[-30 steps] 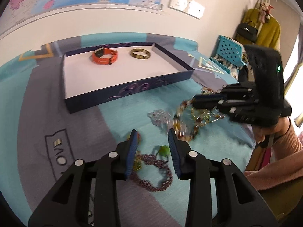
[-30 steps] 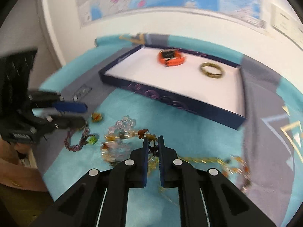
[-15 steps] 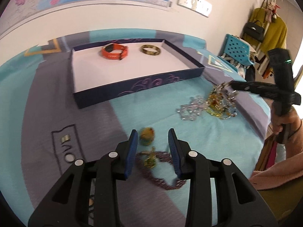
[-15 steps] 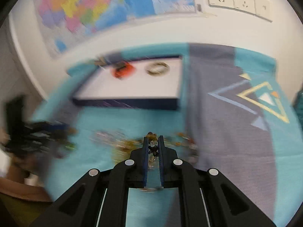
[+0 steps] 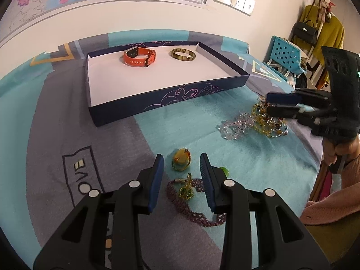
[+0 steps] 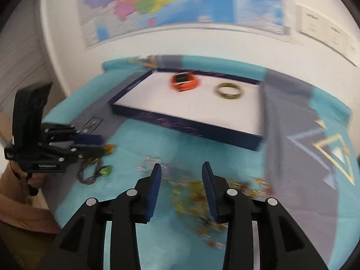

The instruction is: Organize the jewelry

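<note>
A dark blue tray (image 5: 168, 103) with a white floor holds an orange watch (image 5: 139, 56) and an olive-gold bangle (image 5: 182, 54). My left gripper (image 5: 181, 167) is open low over the cloth, holding nothing. An amber bead ring (image 5: 181, 158) and a purple beaded bracelet (image 5: 191, 204) with a green charm lie under it. My right gripper (image 6: 181, 173) is opening, and nothing is pressed between its pads. Below it a blurred heap of amber and clear beads (image 6: 195, 193) lies on the cloth. The left wrist view shows this heap (image 5: 254, 121) under the right gripper (image 5: 268, 104).
A teal and grey cloth (image 5: 67, 123) covers the table, which a map wall backs. A blue chair (image 5: 285, 56) and hanging clothes stand at the right. A hand and pink sleeve (image 5: 333, 204) sit by the table's near right edge.
My right gripper, earlier shut on a strand of beads, dragged the heap to the right and has opened over it. The left gripper has stayed over the purple bracelet.
</note>
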The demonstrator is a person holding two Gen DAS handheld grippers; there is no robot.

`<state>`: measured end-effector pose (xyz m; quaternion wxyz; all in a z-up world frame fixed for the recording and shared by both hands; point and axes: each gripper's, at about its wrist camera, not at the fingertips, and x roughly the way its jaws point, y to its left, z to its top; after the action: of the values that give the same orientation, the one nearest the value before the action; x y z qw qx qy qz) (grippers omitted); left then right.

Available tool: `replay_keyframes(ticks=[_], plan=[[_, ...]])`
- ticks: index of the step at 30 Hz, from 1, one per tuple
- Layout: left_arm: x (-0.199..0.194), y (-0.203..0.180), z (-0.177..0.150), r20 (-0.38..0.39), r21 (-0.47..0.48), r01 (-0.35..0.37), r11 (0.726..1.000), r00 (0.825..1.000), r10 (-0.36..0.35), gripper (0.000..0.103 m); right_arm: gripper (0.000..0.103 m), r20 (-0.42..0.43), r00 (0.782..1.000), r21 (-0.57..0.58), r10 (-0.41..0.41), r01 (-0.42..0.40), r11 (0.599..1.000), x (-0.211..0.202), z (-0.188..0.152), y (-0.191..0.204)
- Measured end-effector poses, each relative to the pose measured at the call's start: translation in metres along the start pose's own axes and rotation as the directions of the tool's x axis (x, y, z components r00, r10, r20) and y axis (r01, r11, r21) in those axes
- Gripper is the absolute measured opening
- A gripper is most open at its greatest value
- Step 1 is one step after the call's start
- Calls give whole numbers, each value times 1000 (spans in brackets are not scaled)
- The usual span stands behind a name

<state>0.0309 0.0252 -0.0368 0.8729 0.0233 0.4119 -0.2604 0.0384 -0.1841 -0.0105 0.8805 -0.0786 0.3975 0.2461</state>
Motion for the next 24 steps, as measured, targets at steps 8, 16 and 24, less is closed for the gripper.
replay_keyframes(ticks=[8, 16, 24], plan=[[9, -3, 2, -31, 9, -3, 1000, 1000, 3, 34, 65, -61, 998, -82, -32, 27, 996, 40, 2, 23], [17, -8, 4, -44, 29, -1, 1000, 999, 3, 16, 18, -67, 998, -38, 6, -9, 999, 45, 4, 13], [15, -12, 5, -27, 54, -19, 998, 999, 21, 16, 16, -26, 996, 43, 83, -82, 996, 34, 7, 1]])
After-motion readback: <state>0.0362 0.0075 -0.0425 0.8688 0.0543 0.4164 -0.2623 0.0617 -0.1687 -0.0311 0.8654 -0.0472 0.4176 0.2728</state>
